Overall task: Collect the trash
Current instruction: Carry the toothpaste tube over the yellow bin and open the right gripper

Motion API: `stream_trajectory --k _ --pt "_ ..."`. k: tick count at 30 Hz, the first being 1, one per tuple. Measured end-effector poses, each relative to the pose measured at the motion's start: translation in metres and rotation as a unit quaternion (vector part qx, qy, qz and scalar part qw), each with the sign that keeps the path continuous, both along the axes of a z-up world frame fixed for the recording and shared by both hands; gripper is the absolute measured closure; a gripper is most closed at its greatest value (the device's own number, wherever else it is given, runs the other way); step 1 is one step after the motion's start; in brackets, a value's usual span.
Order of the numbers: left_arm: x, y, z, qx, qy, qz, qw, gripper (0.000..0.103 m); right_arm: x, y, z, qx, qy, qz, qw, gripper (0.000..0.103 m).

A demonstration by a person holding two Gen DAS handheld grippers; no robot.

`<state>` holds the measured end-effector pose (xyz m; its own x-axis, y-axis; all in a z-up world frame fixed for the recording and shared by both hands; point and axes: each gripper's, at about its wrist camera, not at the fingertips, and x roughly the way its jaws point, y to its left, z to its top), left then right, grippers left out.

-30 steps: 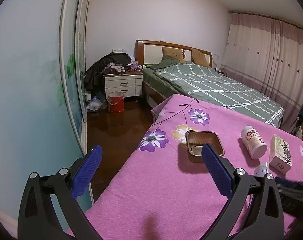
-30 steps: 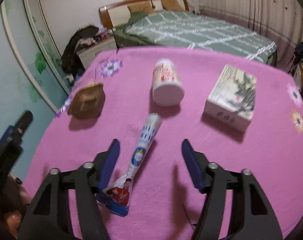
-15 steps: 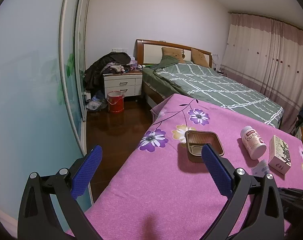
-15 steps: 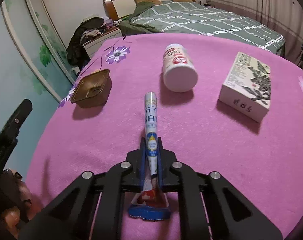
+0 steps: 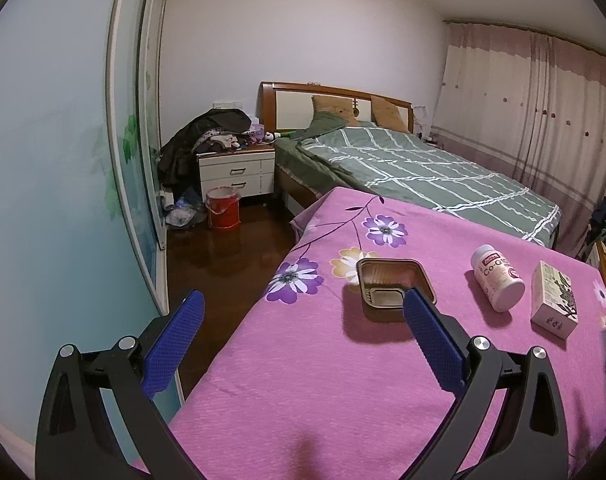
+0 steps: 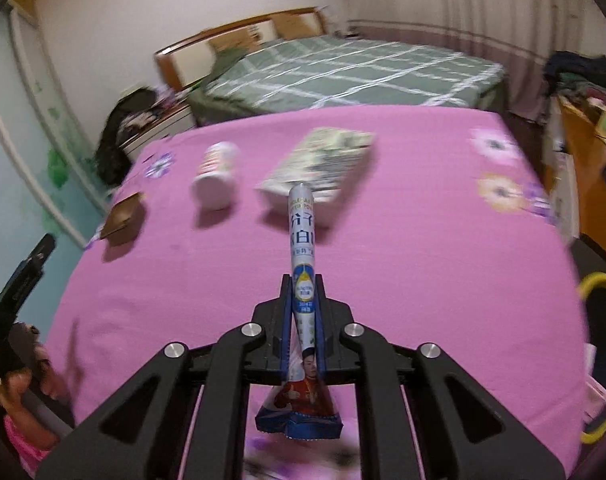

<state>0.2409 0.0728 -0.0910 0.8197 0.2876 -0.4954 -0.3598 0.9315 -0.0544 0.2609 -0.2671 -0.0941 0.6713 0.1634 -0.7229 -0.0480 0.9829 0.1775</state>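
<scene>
My right gripper [image 6: 303,292] is shut on a white and blue toothpaste tube [image 6: 301,236] and holds it lifted above the pink cloth, cap end pointing forward. My left gripper [image 5: 299,312] is open and empty over the table's left edge. A brown foil tray [image 5: 395,288] lies on the pink cloth just past my left gripper's right finger; it also shows in the right wrist view [image 6: 125,218]. A white pill bottle [image 5: 499,282] lies on its side, also in the right wrist view [image 6: 217,180]. A small printed box [image 5: 553,306] lies beside it, also in the right wrist view [image 6: 323,168].
The table with the pink flowered cloth [image 5: 323,380] stands near a green bed [image 5: 415,168]. A red bucket [image 5: 223,208] stands on the floor by a nightstand [image 5: 235,170]. A yellow-rimmed container [image 6: 601,354] sits off the table's right side. A sliding wardrobe door [image 5: 63,160] is on the left.
My right gripper closed on the toothpaste tube, lifted it off the cloth and swung right. My left gripper barely moved.
</scene>
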Motion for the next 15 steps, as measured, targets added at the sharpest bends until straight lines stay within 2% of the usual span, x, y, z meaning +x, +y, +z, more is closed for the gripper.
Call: stream_trajectory --k 9,15 --pt "0.001 -0.006 0.001 0.01 0.0 -0.009 0.9999 0.005 -0.036 -0.117 0.004 -0.013 -0.011 -0.134 0.991 0.094" --pt "0.001 -0.005 0.001 0.009 0.001 -0.007 0.9999 0.005 -0.058 -0.188 -0.003 -0.017 -0.005 -0.219 0.976 0.093"
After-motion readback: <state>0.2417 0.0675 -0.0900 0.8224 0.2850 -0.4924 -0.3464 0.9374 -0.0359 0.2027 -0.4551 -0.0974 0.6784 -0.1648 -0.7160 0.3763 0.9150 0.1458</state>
